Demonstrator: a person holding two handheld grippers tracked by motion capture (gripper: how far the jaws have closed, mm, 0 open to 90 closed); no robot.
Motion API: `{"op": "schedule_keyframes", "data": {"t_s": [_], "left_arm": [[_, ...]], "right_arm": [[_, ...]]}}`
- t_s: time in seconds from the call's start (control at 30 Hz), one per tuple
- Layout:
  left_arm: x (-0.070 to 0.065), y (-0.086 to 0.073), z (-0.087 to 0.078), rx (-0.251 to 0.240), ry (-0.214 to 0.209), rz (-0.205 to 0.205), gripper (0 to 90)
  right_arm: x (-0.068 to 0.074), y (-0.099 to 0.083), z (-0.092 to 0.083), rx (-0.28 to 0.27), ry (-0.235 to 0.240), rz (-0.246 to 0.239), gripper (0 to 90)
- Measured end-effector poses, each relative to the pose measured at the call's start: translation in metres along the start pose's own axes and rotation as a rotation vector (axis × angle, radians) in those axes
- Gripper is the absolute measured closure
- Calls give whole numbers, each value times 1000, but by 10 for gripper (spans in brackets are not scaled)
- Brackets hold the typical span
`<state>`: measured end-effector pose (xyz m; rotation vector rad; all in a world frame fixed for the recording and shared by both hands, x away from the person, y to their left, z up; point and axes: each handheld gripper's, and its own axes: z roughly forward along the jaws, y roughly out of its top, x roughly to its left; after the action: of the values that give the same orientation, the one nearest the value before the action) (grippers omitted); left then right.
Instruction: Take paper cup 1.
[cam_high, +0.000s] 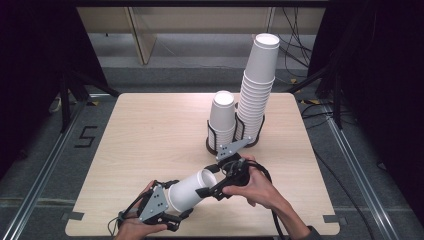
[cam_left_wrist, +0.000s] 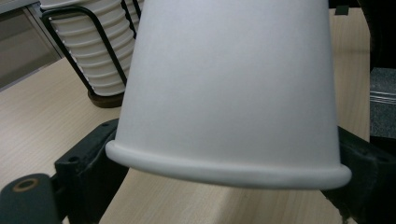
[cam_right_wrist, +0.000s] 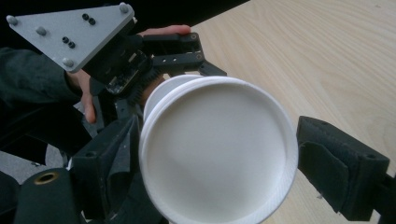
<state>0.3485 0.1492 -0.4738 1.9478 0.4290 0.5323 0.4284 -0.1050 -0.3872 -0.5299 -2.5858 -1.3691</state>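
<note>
A white paper cup (cam_high: 187, 192) lies on its side above the near part of the table, held between my two grippers. My left gripper (cam_high: 178, 199) is shut on the cup's rim end; in the left gripper view the rolled rim (cam_left_wrist: 224, 170) sits between its black jaws. My right gripper (cam_high: 207, 181) comes in from the right and closes on the other end. In the right gripper view the cup's recessed base (cam_right_wrist: 219, 154) faces the camera with a jaw against each side. Beyond the cup, my left gripper's grey plate (cam_right_wrist: 70, 28) and the hand holding it show.
A black wire holder (cam_high: 220, 145) stands at the back right of the wooden table (cam_high: 150, 130). It carries a short stack of white cups (cam_high: 221, 117) and a tall, leaning stack (cam_high: 257, 85). The holder stands just beyond my right hand. Cables lie on the floor behind.
</note>
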Motion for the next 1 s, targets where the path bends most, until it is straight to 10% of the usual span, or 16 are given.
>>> {"op": "schedule_keyframes", "data": {"t_s": [1.0], "left_arm": [[-5, 0, 4, 63, -58, 101, 100]], "right_arm": [[8, -2, 4, 171, -4, -105, 178]]}}
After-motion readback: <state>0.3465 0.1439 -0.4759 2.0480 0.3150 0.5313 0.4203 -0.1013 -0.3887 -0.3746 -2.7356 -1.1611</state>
